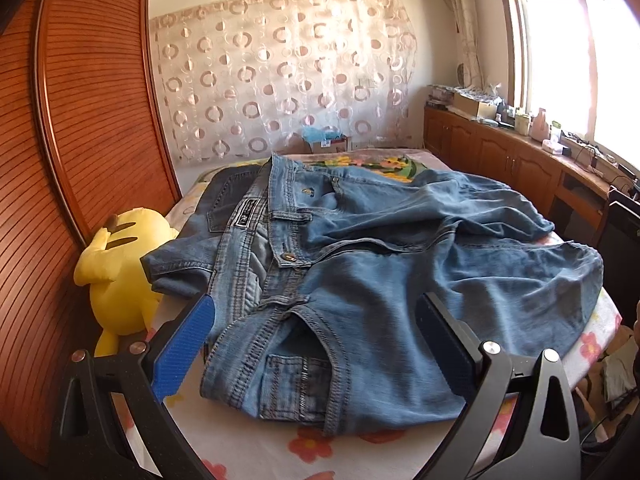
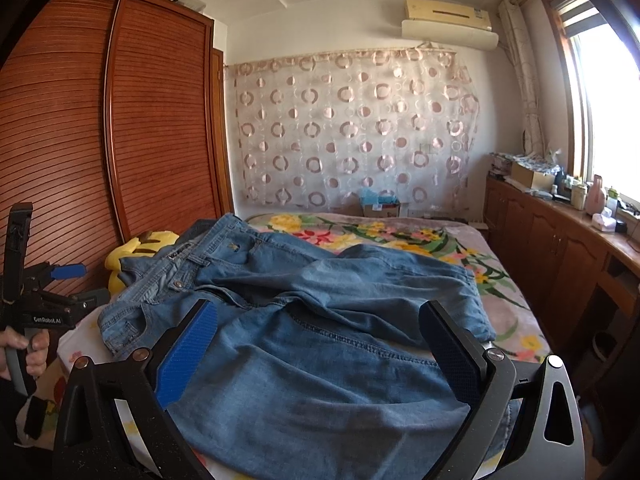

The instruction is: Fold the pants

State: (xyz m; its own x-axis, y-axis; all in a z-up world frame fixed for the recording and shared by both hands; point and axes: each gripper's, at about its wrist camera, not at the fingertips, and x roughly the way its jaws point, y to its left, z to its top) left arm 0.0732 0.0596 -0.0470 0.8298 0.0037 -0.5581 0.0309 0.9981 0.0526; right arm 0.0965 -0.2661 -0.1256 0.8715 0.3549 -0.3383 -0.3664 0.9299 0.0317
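Note:
Blue denim pants [image 1: 360, 264] lie rumpled across the bed, waistband toward the left, legs bunched toward the right. My left gripper [image 1: 316, 308] hovers open over the near waistband corner and front pocket, nothing between its fingers. In the right wrist view the same pants [image 2: 320, 320] spread out, and my right gripper [image 2: 320, 316] stands open above the near leg fabric. The left gripper [image 2: 68, 272] also shows at the far left edge, held by a hand [image 2: 24, 348]. A second, darker pair of jeans [image 1: 228, 196] lies under the far waistband.
A yellow plush toy [image 1: 120, 272] sits at the bed's left edge against a wooden wardrobe [image 1: 80, 128]. The flowered bedspread [image 2: 380, 236] shows beyond the pants. Low wooden cabinets [image 2: 560, 256] with clutter run under the window at right. A cardboard box [image 2: 380, 208] stands behind the bed.

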